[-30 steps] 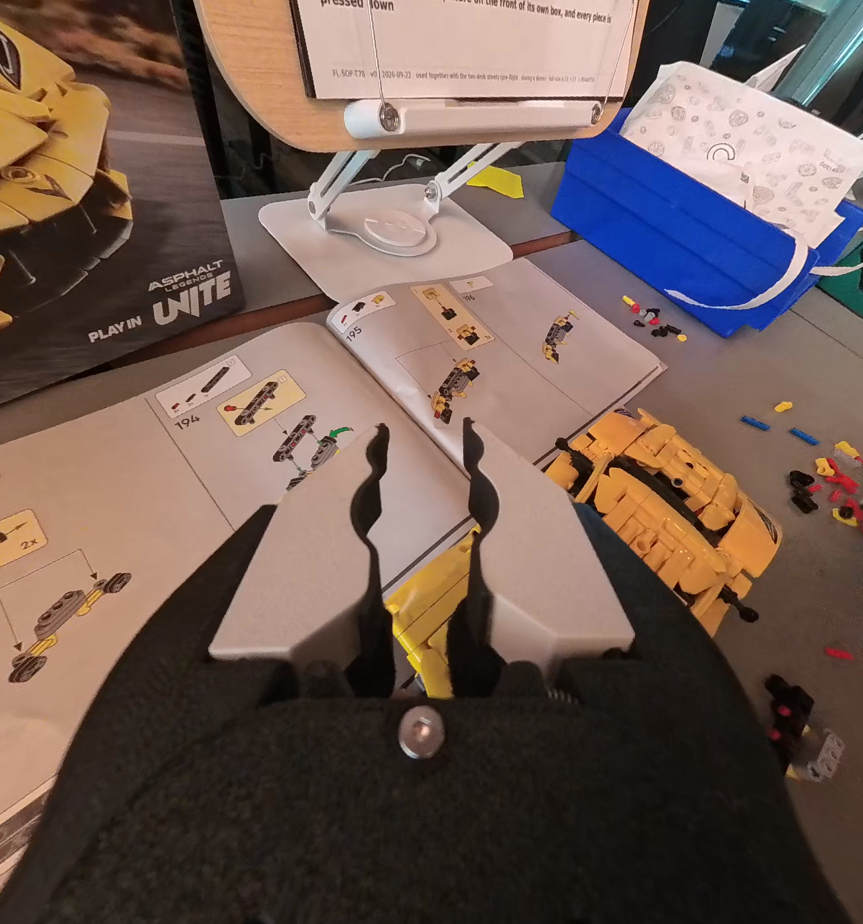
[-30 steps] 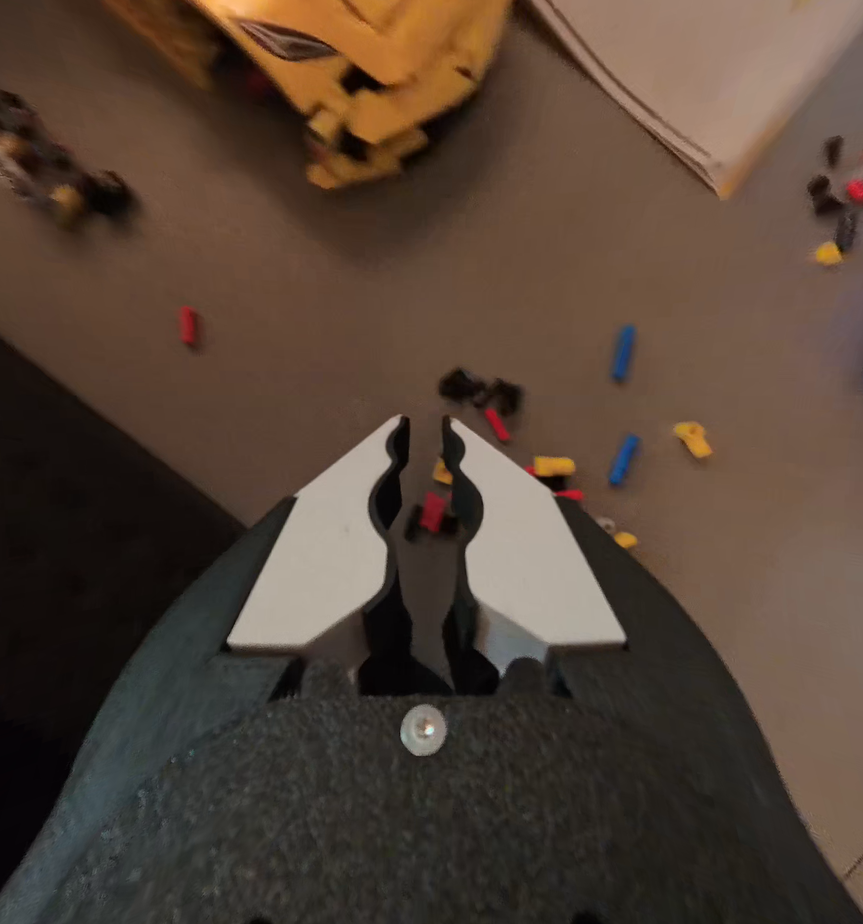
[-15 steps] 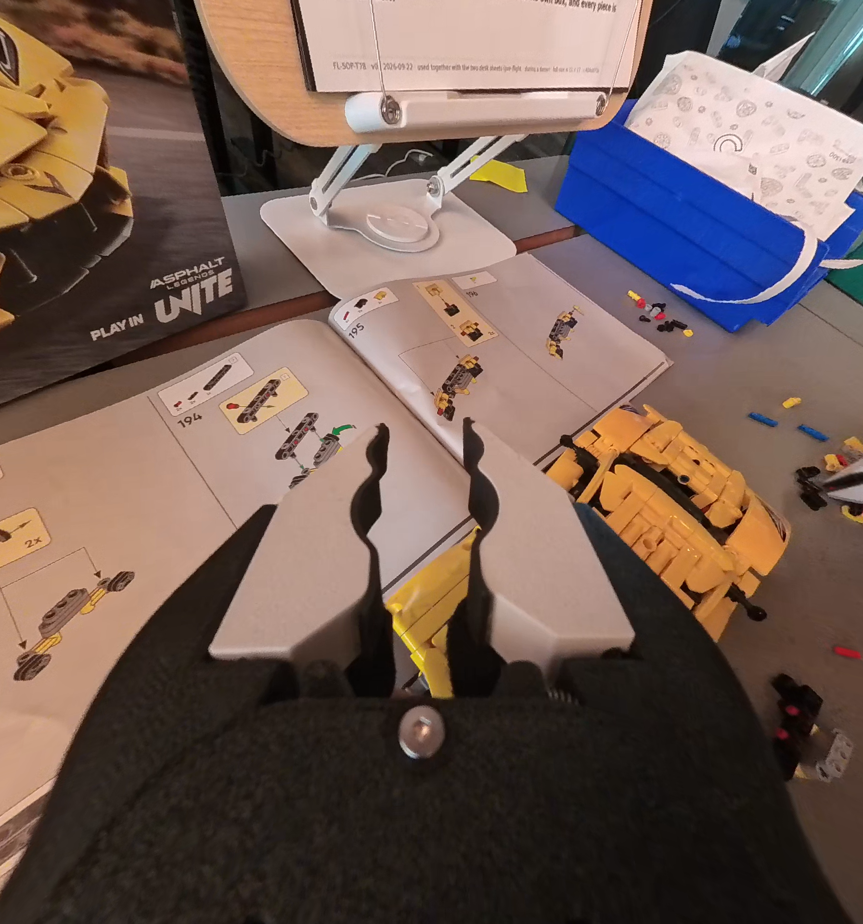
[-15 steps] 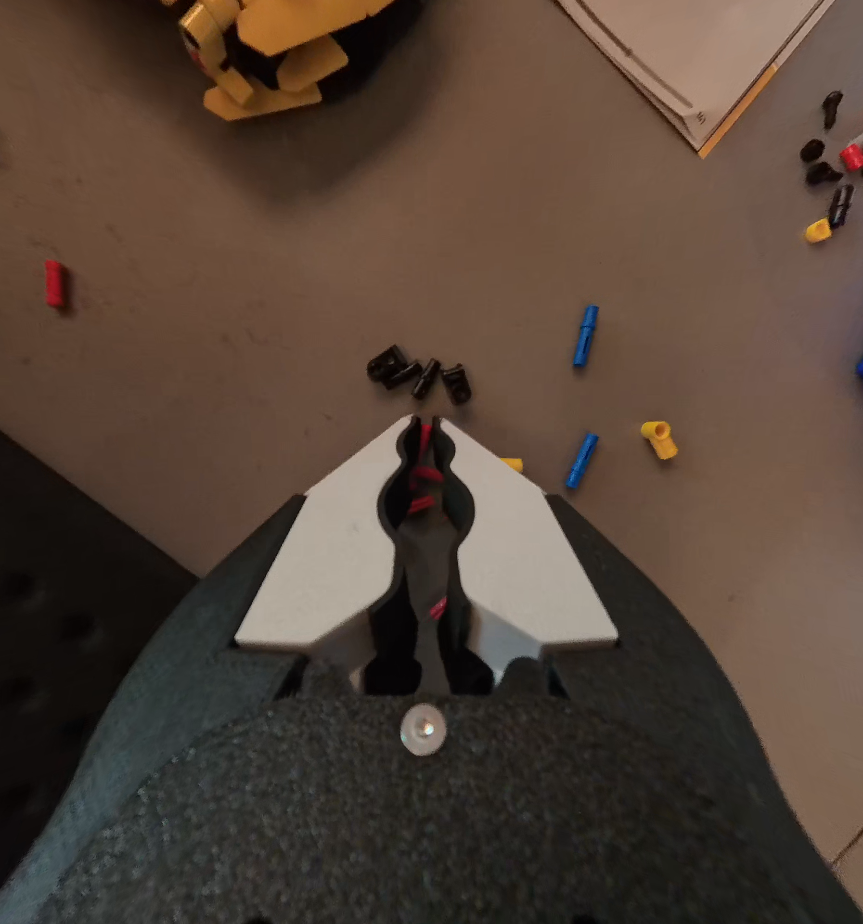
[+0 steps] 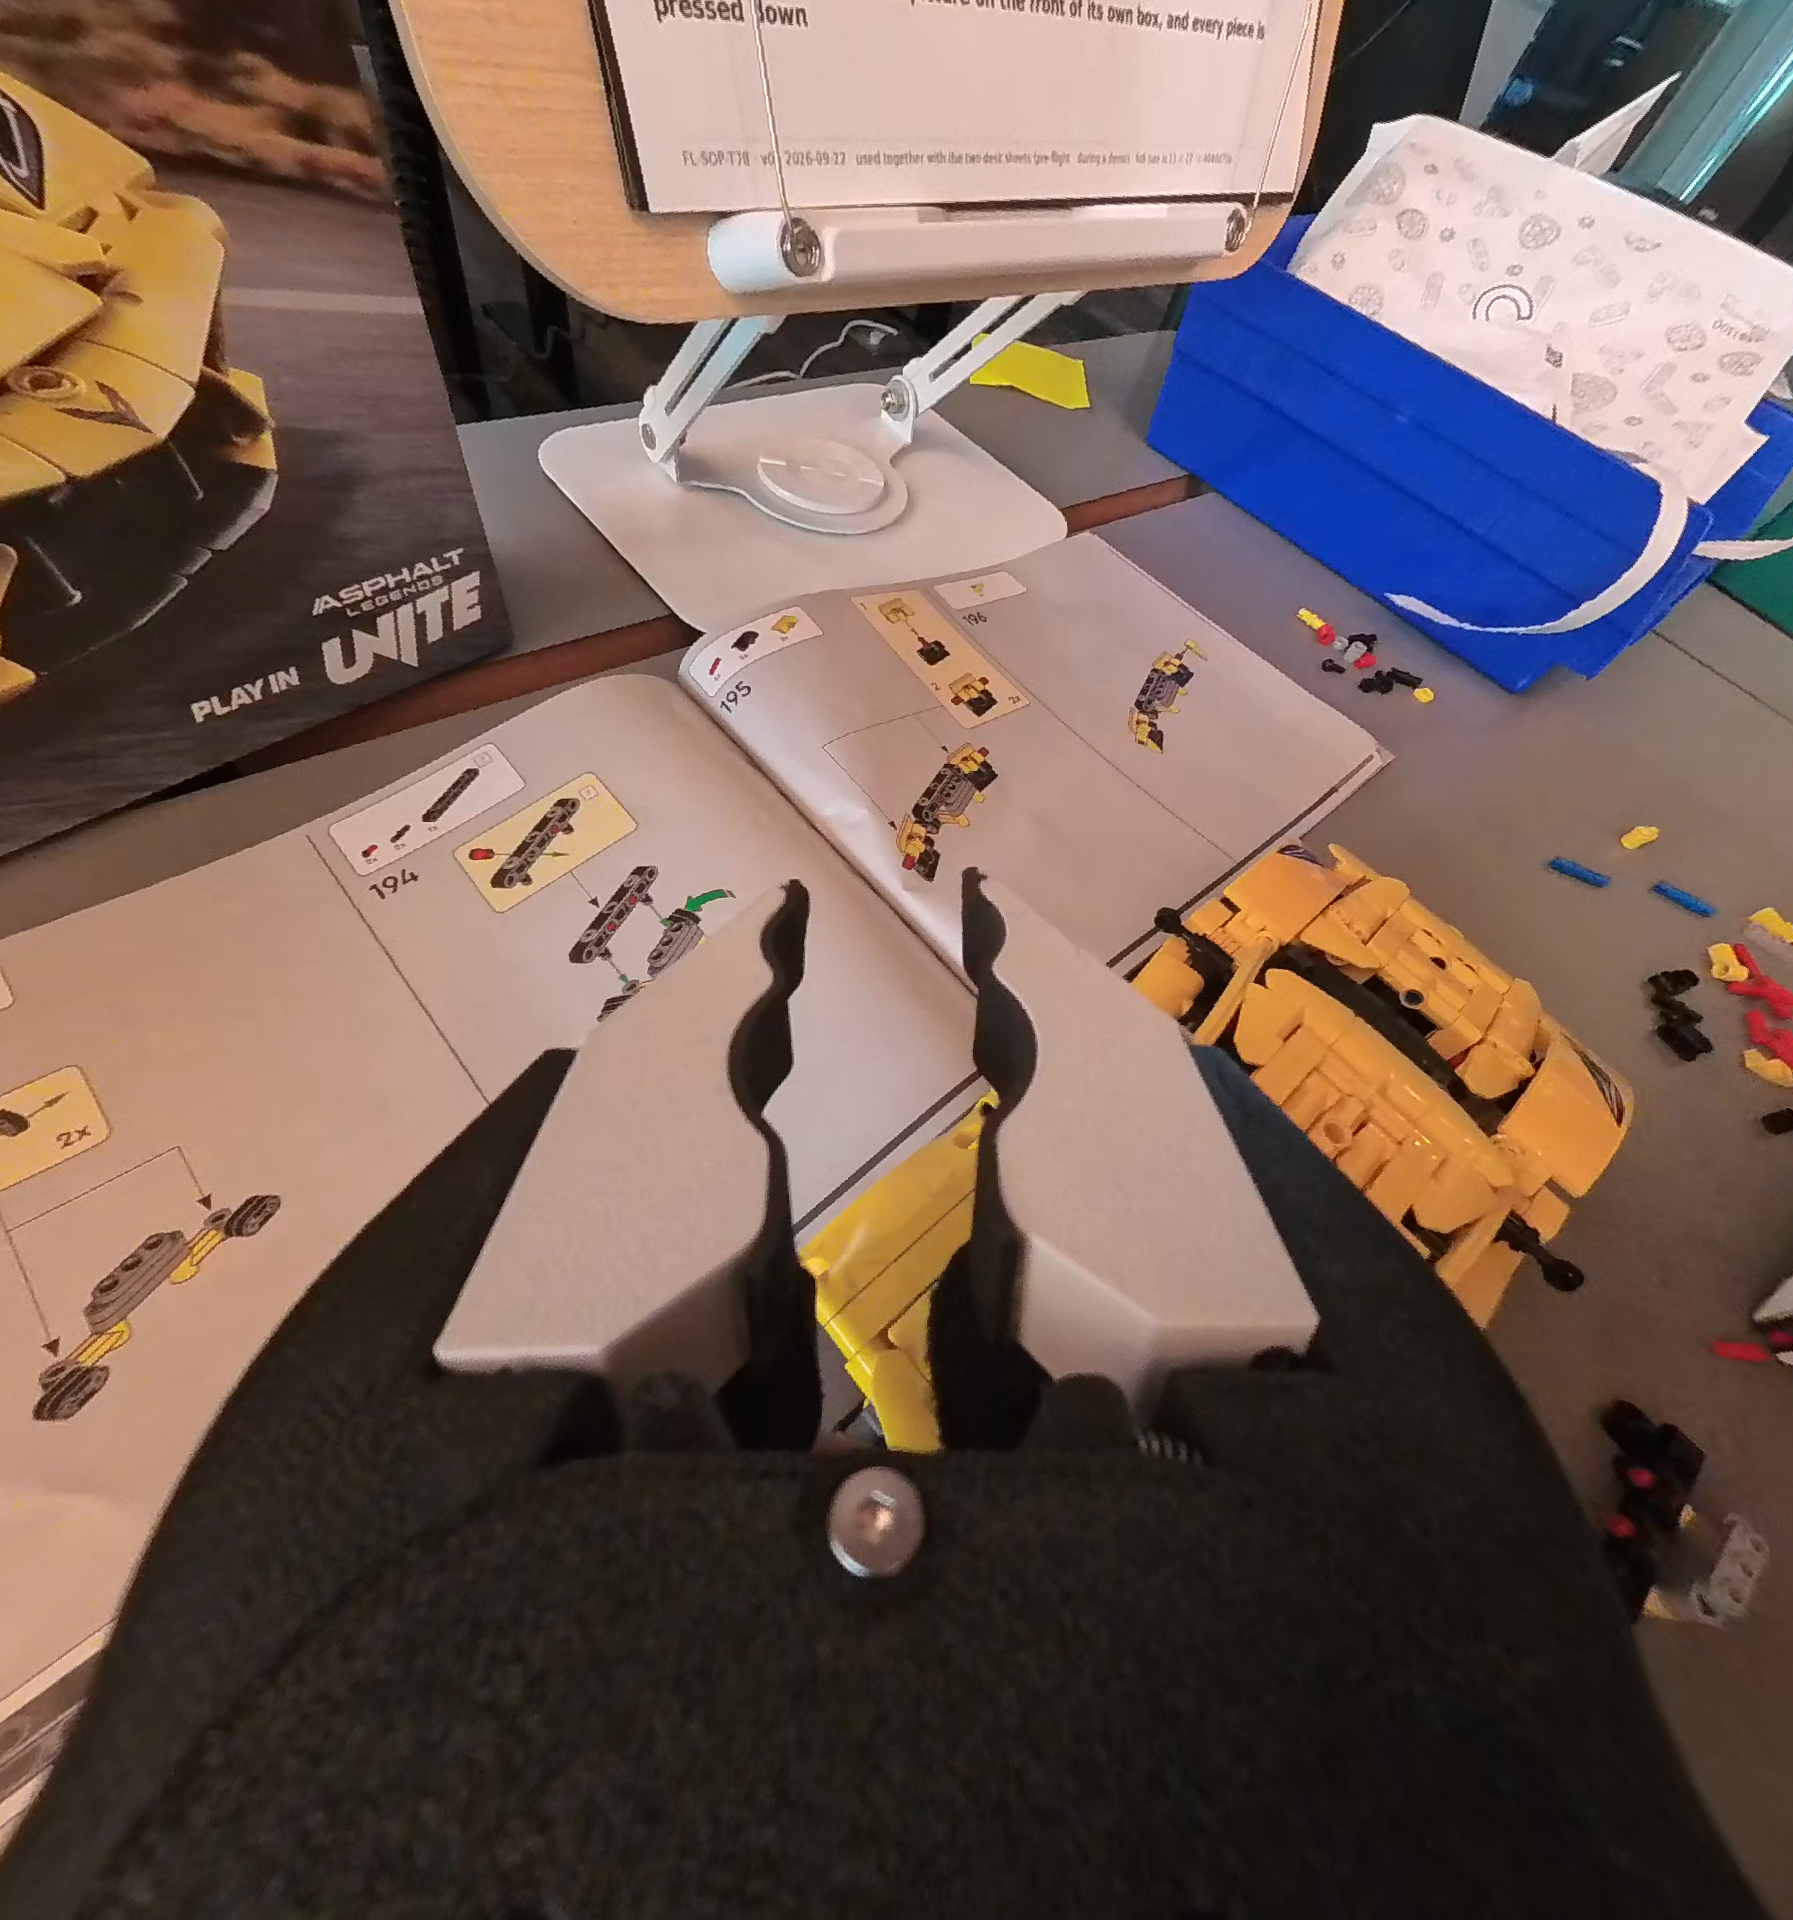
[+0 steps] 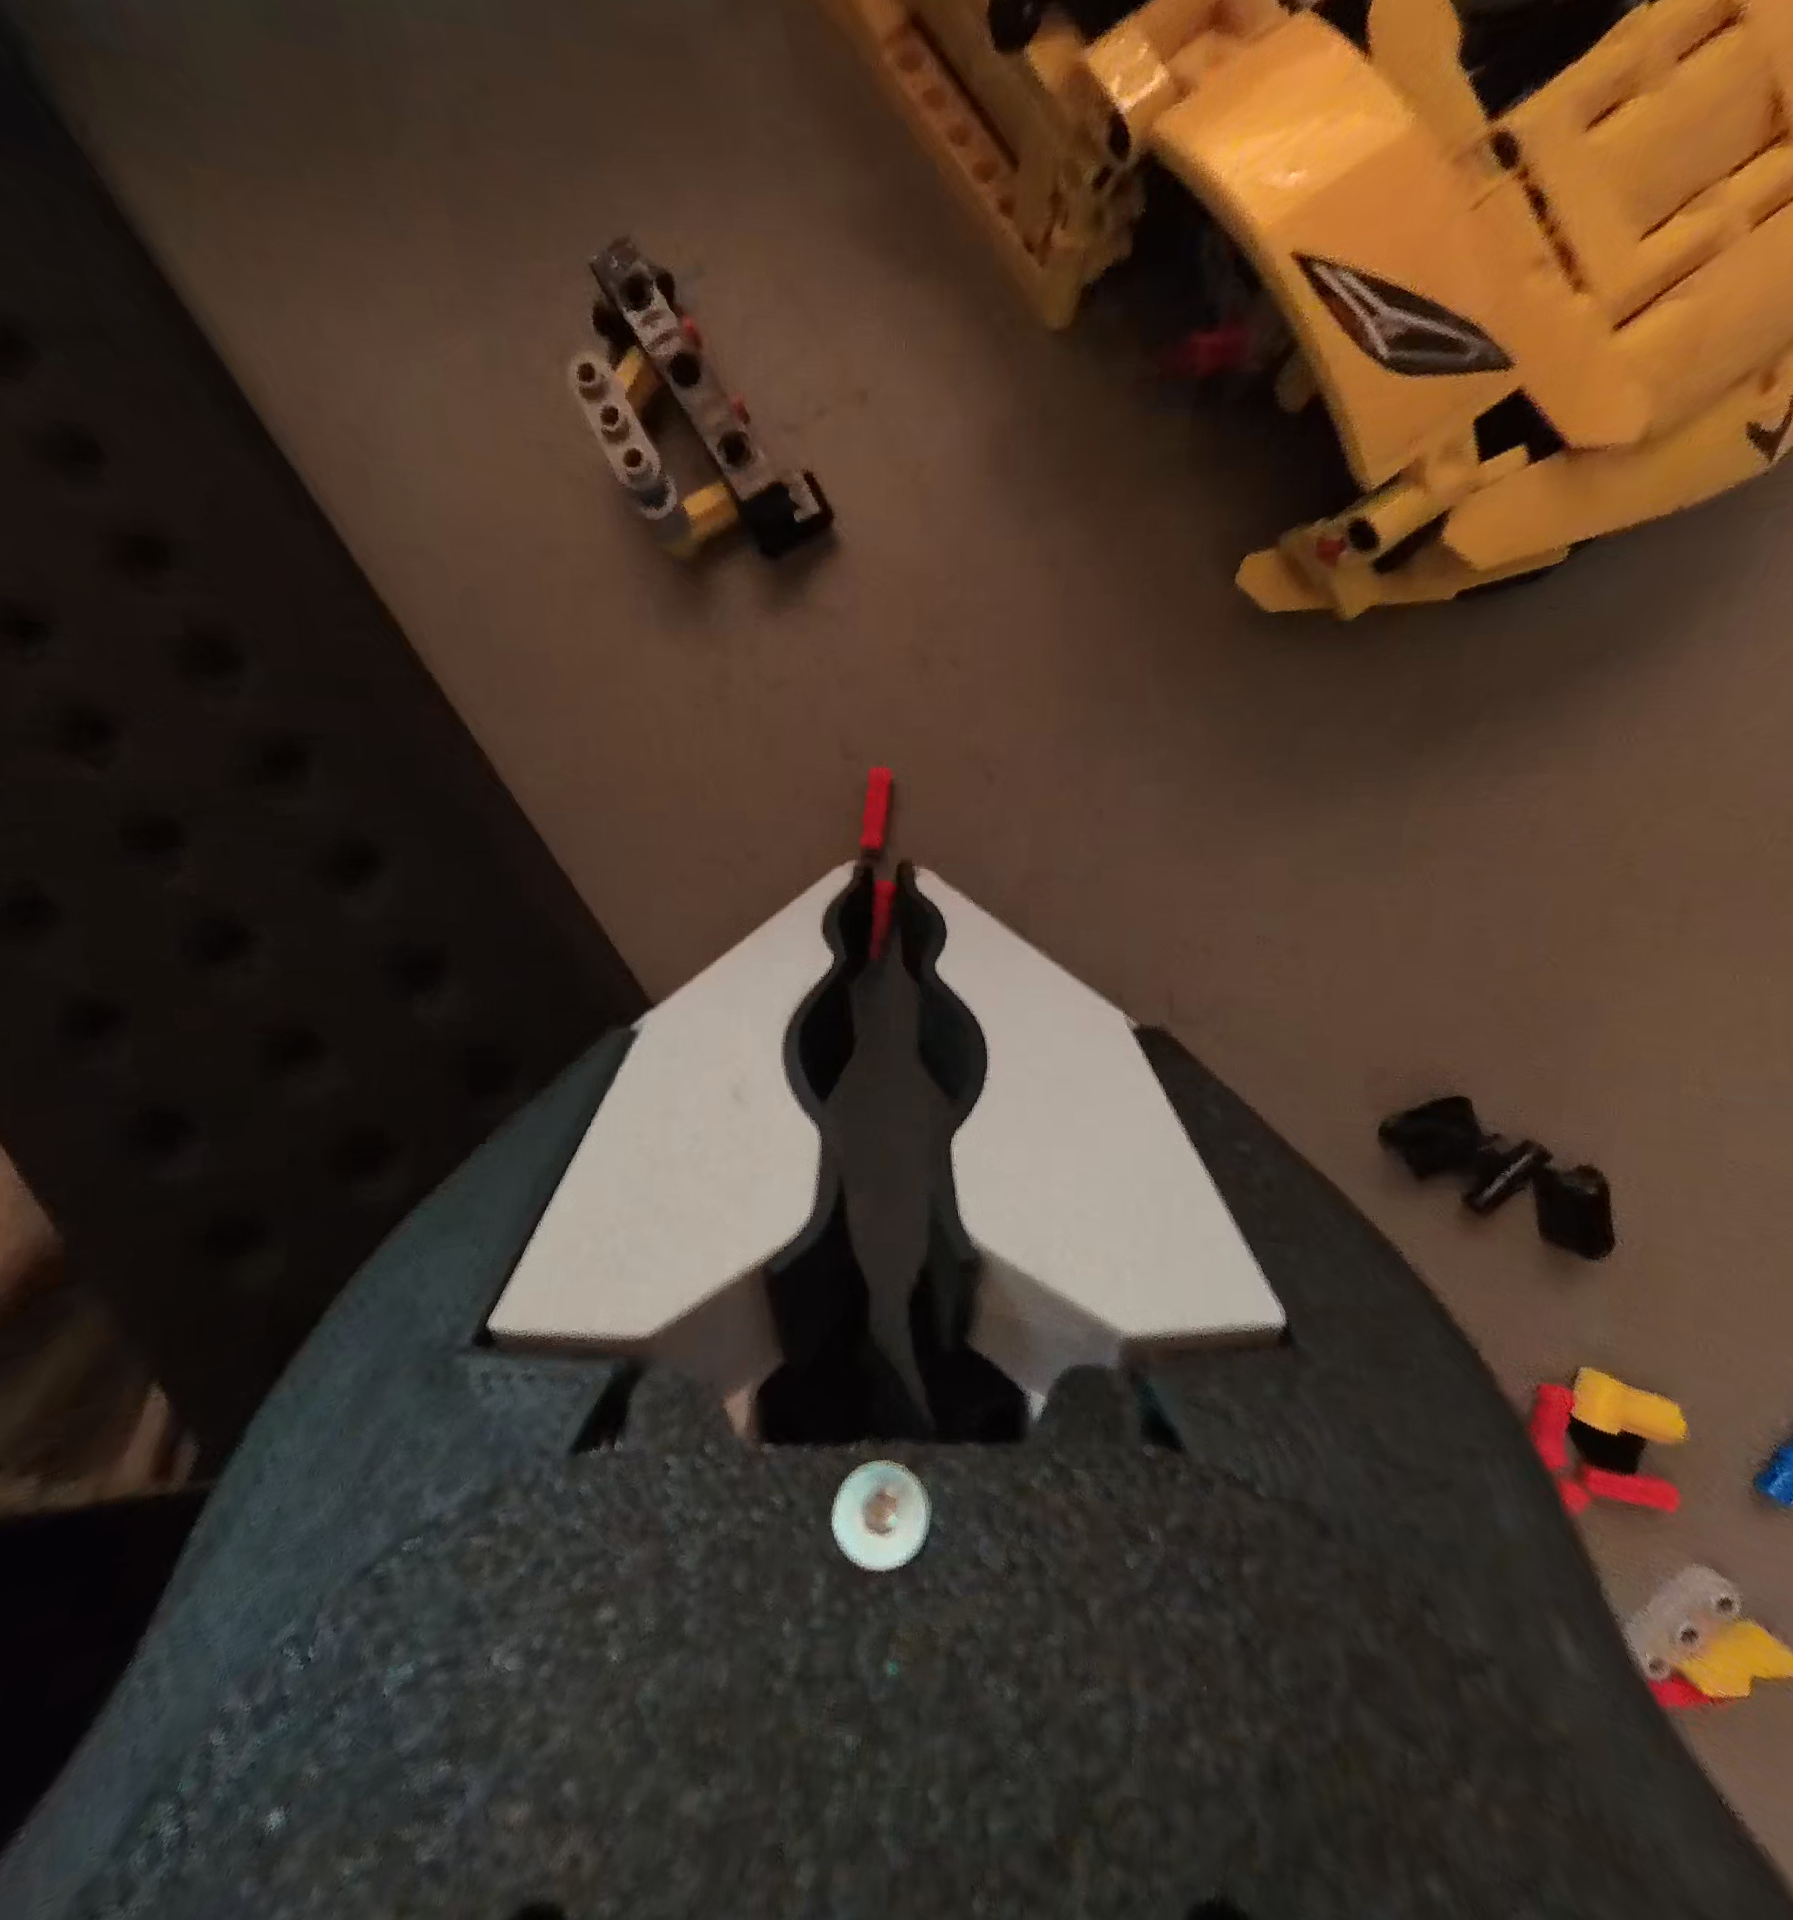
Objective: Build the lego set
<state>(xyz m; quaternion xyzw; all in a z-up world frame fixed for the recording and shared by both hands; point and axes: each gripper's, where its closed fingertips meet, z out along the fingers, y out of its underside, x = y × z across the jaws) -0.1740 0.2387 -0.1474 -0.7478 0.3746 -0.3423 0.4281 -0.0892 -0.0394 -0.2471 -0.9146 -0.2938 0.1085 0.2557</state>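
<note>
Step in hand: I am fetching a small red pin (image 6: 876, 821) for the sub-assembly; my right tool (image 6: 879, 871) has its tips pinched on the pin, which sticks out forward past them above the table (image 6: 1079, 831).

Right tool: closed on the pin, I think, though this view is soft and the grip is only a sliver of red between the tips.

Left tool: my left tool (image 5: 879, 888) hangs open and empty over the instruction booklet (image 5: 248, 1039), its jaws well apart.

Where the build is: the yellow car (image 5: 1391, 1060) sits on the table just beside the booklet's right edge; the small black and grey sub-assembly (image 6: 689, 416) lies apart from it, ahead and left of my right tool.

Next move: I judge the pin belongs in a hole of that sub-assembly, so I need to line the pin's axis with the hole and probably steady the piece with my left tool before pushing.

Only the left view shows: the open pages, the box (image 5: 144, 416) standing behind them, the document stand (image 5: 798, 499), the blue bin (image 5: 1391, 457), and the loose parts scattered right of the car.

Only the right view shows: the pin in the grip, the holes along the sub-assembly's beams, the dark perforated mat (image 6: 144, 623) at the table's edge, and a cluster of black connectors (image 6: 1505, 1174) to my right.
</note>
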